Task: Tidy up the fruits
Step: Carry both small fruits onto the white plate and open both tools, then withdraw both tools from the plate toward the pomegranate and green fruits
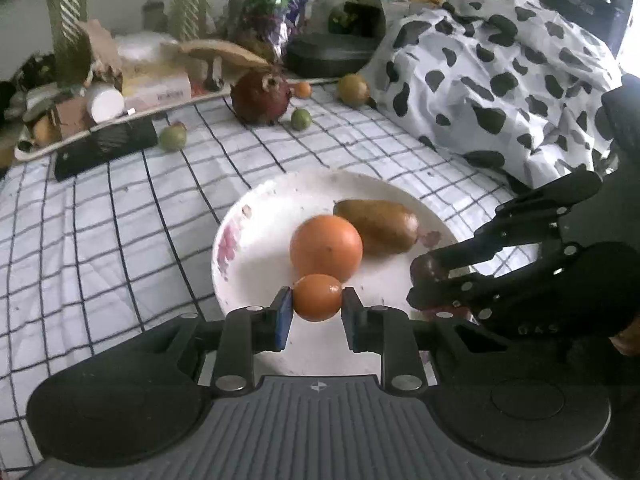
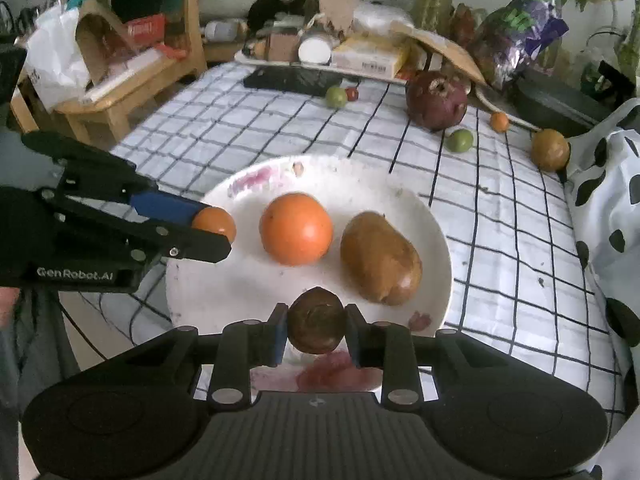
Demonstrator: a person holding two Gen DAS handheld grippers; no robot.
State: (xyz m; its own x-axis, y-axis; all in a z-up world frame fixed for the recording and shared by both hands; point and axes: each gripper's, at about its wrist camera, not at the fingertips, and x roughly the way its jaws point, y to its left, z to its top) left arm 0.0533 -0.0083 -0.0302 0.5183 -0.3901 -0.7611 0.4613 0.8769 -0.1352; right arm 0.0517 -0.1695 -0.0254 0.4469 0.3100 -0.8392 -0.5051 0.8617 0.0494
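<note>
Left gripper (image 1: 318, 307): jaws clamped on a small orange fruit (image 1: 318, 298), held over the near rim of the white plate (image 1: 256, 256).

Right gripper (image 2: 316, 330): jaws clamped on a dark brown round fruit (image 2: 316, 326), held over the near edge of the same plate, above a pink floral print.

White plate: rests on the checked cloth (image 1: 100, 240). Holds a large orange (image 1: 326, 249) and, touching it on the right, a brown pear-shaped fruit (image 1: 378, 226) lying on its side.

Cloth beyond the plate: a dark red pomegranate (image 1: 260, 98); a green fruit (image 1: 301, 119) just beside it; a second green fruit (image 1: 173, 137) well to its left; a tiny orange fruit (image 1: 302, 89) behind the pomegranate; a yellow-brown round fruit (image 1: 353, 90) near the cow-print fabric (image 1: 500, 80).

Far edge: a cluttered tray (image 1: 80, 132) of boxes and a white cylinder.
</note>
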